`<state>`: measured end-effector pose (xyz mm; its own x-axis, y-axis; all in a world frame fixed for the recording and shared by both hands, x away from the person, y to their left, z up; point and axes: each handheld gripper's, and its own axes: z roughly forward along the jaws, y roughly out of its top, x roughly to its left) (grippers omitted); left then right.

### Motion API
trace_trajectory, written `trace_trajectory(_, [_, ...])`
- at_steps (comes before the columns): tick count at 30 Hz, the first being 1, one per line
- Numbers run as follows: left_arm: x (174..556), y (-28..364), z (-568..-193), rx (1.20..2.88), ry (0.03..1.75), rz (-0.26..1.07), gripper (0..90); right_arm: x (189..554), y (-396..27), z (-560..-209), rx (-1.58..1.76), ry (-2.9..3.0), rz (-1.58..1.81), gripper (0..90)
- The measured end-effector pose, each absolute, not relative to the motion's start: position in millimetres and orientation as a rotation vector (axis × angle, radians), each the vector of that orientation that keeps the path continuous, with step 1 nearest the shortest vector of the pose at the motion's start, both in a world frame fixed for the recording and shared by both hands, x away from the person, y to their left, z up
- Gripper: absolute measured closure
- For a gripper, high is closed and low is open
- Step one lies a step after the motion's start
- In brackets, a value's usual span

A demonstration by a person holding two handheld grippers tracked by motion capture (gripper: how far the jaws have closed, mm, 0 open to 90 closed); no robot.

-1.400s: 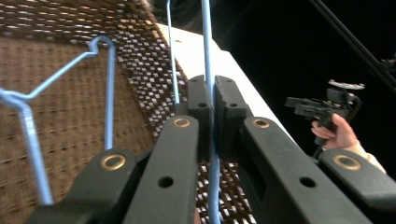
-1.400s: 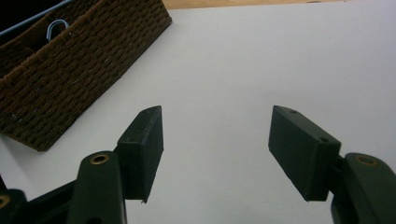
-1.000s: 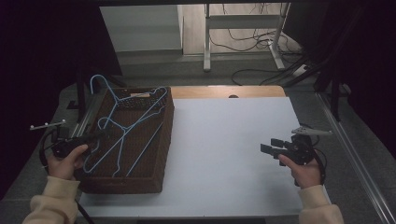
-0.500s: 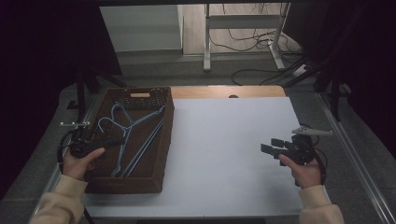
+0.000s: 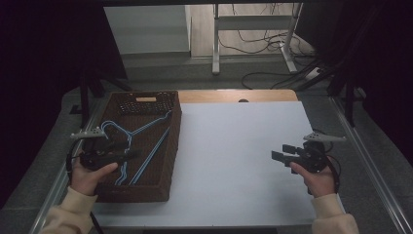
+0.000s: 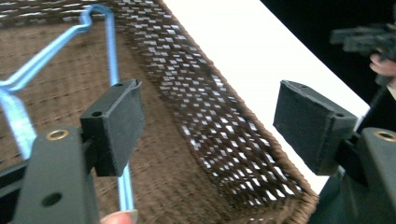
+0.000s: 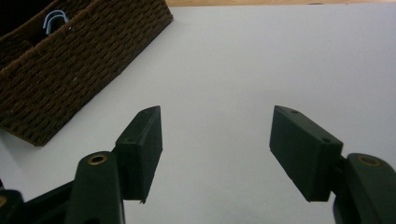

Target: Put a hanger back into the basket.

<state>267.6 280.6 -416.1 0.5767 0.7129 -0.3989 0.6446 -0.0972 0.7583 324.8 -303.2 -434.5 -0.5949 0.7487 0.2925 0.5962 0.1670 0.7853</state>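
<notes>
Since the left gripper point(image 5: 127, 155) has just been opening, jaws wide with nothing between them, and the thin blue wire hangers point(image 5: 139, 146) lie in the brown woven basket point(image 5: 173, 141) at left of frame, I'd lift it straight out, right gripper point(image 5: 278, 152) empty too

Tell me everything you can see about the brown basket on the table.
The basket is a dark brown, rectangular woven tray with low walls and a pale label on its far end. It sits flat on the left part of the white table. Blue wire hangers lie inside on its floor. The left gripper hovers open over it.
</notes>
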Motion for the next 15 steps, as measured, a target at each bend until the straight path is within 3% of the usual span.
trace_trajectory(15, [258, 250, -423, 1.869, 1.022, 0.086, 19.9, 319, -297, -437, 1.208, 2.35, 1.357, 24.4])
